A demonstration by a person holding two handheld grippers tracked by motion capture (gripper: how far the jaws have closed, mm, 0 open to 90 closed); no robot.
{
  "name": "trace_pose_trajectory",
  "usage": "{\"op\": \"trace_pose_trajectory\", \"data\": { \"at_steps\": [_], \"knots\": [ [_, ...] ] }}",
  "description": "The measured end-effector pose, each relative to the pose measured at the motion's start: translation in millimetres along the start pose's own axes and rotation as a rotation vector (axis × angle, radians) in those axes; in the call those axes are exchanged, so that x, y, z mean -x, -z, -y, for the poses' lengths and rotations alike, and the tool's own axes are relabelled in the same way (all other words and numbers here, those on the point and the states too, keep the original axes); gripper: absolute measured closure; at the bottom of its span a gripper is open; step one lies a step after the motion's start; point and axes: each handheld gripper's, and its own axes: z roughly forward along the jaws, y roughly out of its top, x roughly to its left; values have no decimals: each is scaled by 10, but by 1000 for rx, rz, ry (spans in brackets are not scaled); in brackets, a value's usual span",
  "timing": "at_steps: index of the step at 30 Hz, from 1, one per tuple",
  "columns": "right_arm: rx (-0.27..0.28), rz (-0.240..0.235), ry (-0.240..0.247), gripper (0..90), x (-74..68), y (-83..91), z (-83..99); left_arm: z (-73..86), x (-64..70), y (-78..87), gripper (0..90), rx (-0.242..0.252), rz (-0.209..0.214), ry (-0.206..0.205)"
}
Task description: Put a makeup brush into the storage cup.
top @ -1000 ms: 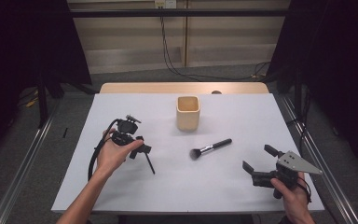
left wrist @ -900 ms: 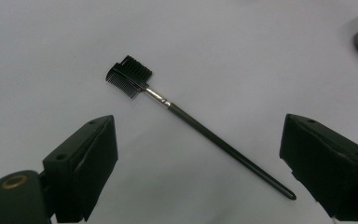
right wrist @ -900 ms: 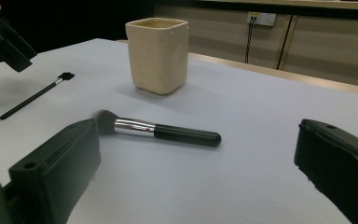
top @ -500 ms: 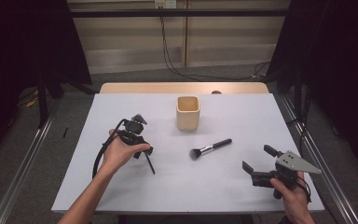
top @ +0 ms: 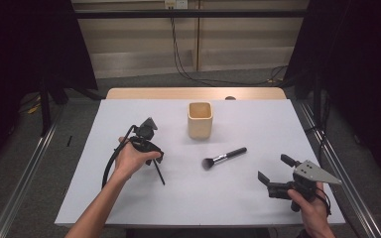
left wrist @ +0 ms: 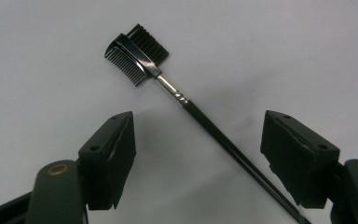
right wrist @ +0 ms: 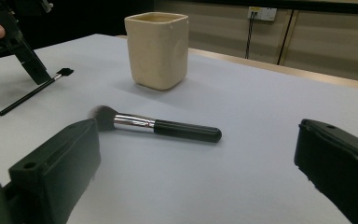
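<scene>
Between the spread jaws of the left claw [left wrist: 198,154], lower centre of the left gripper view, a brow comb brush [left wrist: 177,93] is seen flat on the worktop [left wrist: 51,56], handle slanting lower right. Nothing is gripped.

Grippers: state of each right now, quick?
Left gripper: open, above the thin comb brush, which lies on the table, not gripped.
Right gripper: open, holding nothing; the powder brush lies ahead of it.

The high view looks down on the cup [top: 200,119] from above the table's near side. The right gripper view sits low and close, facing that cup [right wrist: 157,49]; both share it.
</scene>
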Motion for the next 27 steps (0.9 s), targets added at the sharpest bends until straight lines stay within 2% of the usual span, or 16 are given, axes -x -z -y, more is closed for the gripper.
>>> {"op": "trace_pose_trajectory", "data": {
  "at_steps": [2, 4, 6, 8, 10, 13, 16, 19, 22, 24, 27],
  "knots": [
    [0, -1, -3, 0, 3, -3, 1, -10, -5, -21, 313, -20, 7, 0],
    [1, -2, -4, 0, 3, -4, 0, -16, 1, -44, 352, -24, -5, 13],
    [1, -1, -1, 0, 2, -3, 1, -29, 1, -83, 358, -36, -9, 21],
    [-1, -1, -2, 0, 1, -3, 1, -40, 72, -108, 376, -54, -73, -16],
    [-2, 0, -1, 0, 0, -5, 1, -58, 105, -119, 384, -69, -89, -16],
    [-1, -4, -2, 0, -5, -1, -1, -82, 80, -126, 402, -89, -74, -2],
    [2, -4, -4, 0, -2, 5, 4, -82, 103, -128, 438, -95, -84, -27],
    [-4, -10, 0, 0, -8, -1, 5, -121, 108, -129, 474, -126, -78, -33],
    [-5, -13, 5, 0, -18, -4, 2, -130, 108, -127, 509, -134, -72, -35],
    [-5, -10, -3, 0, -17, -4, 3, -132, 87, -117, 554, -142, -66, -42],
    [-7, -6, -7, 0, -4, -2, 6, -114, 42, -104, 659, -126, -59, -35]
  ]
}}
